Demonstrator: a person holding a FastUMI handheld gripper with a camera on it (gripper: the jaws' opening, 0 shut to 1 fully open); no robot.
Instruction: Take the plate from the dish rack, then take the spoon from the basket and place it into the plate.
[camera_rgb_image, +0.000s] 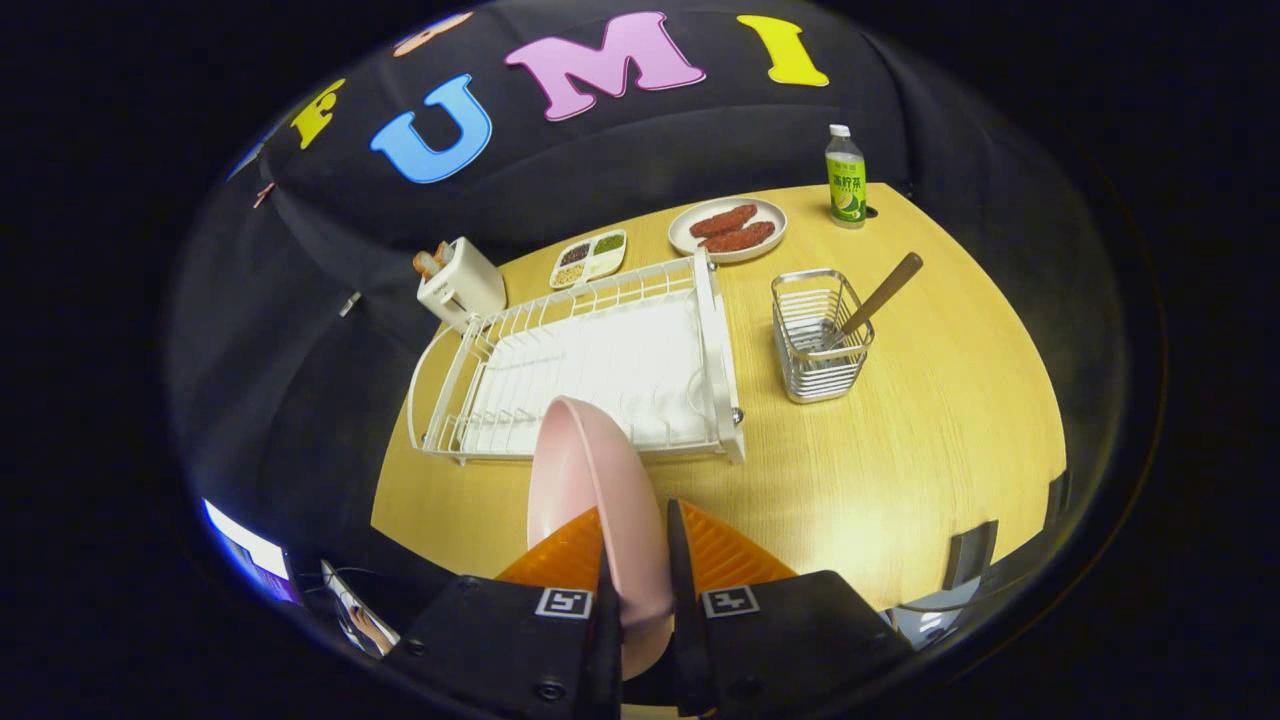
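clamping the pink plate (600, 490) by its rim, the gripper (637, 560) has both fingers pressed on it, the plate standing on edge between them, raised clear of the white dish rack (720, 340) just beyond. held edgewise, it likely needs tilting flat before it goes on the table (900, 450). the spoon (880, 295) leans in the wire basket (820, 360), beside the rack.

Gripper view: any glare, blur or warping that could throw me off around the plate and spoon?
Gripper view: glare on the table right of the gripper; fisheye bows the dish rack; pink plate between the fingers, spoon in the basket, both sharp.
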